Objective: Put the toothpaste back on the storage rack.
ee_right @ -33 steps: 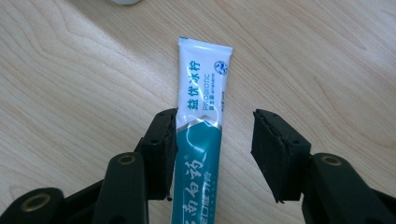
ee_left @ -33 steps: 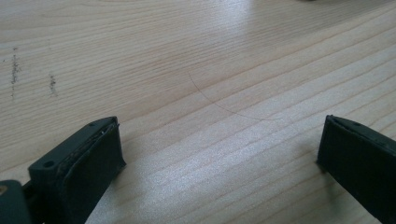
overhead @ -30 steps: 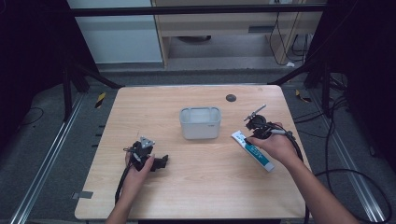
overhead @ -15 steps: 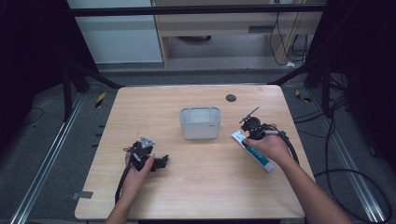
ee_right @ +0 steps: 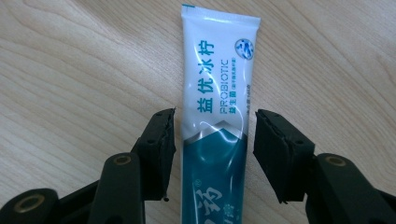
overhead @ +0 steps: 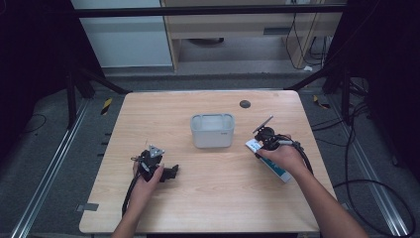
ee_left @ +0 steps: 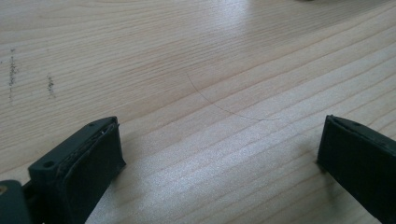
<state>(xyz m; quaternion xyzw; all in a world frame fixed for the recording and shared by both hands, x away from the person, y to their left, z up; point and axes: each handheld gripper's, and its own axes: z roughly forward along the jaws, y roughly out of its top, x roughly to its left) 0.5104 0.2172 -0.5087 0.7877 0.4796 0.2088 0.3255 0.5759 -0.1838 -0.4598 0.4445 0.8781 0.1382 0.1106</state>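
My right tool (ee_right: 214, 140) straddles the tube (ee_right: 219, 93) right of the bin (overhead: 212, 130), unclenched; my left tool (ee_left: 219, 154) rests released.

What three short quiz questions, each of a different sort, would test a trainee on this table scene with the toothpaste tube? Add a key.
1. True or false: the right gripper has its jaws on either side of the toothpaste tube.
2. Which thing stands near the middle of the table? A) a red mug B) a pale plastic container C) a stack of plates
3. Fill in: the left gripper has its jaws open over bare ____.

Key
1. True; the tube lies flat between them, with a small gap showing at each pad.
2. B
3. wood; nothing lies between its jaws.
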